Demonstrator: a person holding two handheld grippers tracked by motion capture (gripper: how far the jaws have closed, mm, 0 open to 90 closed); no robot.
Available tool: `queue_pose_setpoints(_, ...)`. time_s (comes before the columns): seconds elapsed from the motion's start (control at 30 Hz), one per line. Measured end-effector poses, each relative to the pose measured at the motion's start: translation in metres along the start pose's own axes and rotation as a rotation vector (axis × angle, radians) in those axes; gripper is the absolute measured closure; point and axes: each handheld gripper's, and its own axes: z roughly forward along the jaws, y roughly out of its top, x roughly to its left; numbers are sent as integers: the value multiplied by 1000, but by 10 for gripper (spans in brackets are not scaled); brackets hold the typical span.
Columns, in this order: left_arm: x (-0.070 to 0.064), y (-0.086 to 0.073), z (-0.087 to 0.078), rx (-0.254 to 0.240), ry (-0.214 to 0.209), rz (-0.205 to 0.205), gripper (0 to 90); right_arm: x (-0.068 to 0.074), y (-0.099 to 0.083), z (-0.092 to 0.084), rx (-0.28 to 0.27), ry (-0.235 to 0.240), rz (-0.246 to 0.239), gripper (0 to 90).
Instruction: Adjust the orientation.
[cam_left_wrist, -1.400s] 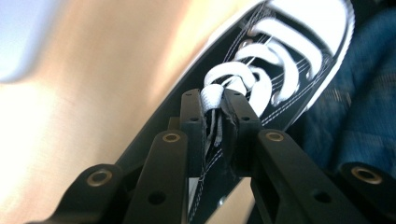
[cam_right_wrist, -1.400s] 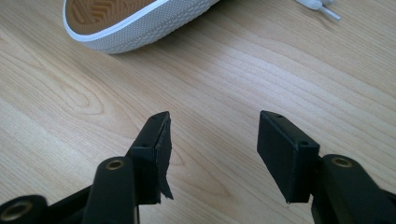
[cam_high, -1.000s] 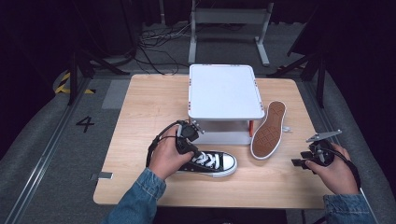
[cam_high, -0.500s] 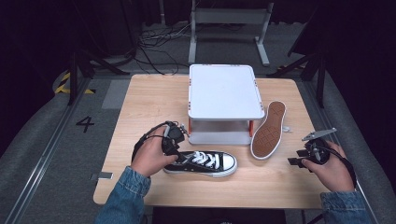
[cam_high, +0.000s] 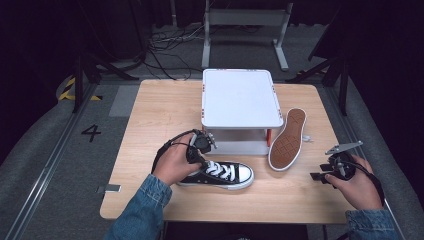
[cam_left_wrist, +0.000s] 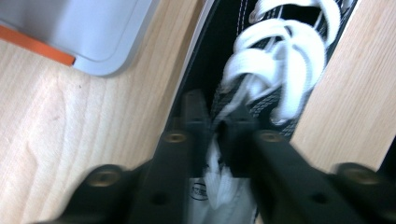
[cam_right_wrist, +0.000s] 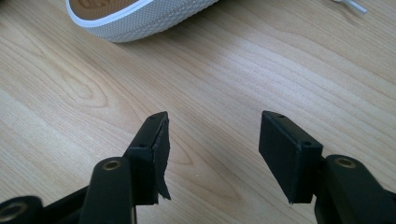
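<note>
A black sneaker with white laces (cam_high: 222, 175) stands upright on the table near the front edge. My left gripper (cam_high: 200, 152) is over its heel end. In the left gripper view the jaws (cam_left_wrist: 215, 123) are nearly together inside the sneaker's opening (cam_left_wrist: 280, 60), pinching the white tongue or lace end. A second sneaker (cam_high: 287, 140) lies sole up to the right, leaning at the white stand. My right gripper (cam_high: 321, 176) sits low at the table's right front, and in its own view it stands open (cam_right_wrist: 212, 135) over bare wood, short of that sneaker's white toe (cam_right_wrist: 135, 14).
A white two-level stand (cam_high: 240, 97) with orange posts occupies the middle back of the wooden table (cam_high: 155, 110); its corner (cam_left_wrist: 79, 28) is close to the black sneaker. A loose lace end (cam_right_wrist: 348, 4) lies beside the upturned sneaker. Dark floor, cables and frames surround the table.
My left hand swung a little to the left half a second ago and has come back right onto the black sneaker's heel end. The right gripper has hardly moved.
</note>
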Motion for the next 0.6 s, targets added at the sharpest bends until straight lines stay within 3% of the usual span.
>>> queue_pose_setpoints(0.07, -2, -2, -6, -5, -5, -27, 873, 0, 0, 0, 0, 0, -1, 441)
queue_pose_setpoints(0.17, -5, -11, -16, -32, -68, -76, 880, -1, 1, 0, -4, -1, -3, 441)
queue_pose_setpoints(0.2, -7, -14, -21, -34, -68, -94, 880, -1, 2, -1, -5, -1, -5, 441)
queue_pose_setpoints(0.3, -9, -27, -35, -53, -62, -162, 881, -3, 6, -1, -12, -3, -11, 441)
queue_pose_setpoints(0.47, -8, -63, -60, -81, -8, -302, 880, -3, 19, -1, -32, -1, -29, 441)
queue_pose_setpoints(0.6, 5, -89, -73, -149, 18, -414, 880, -1, 27, 3, -31, 3, -50, 441)
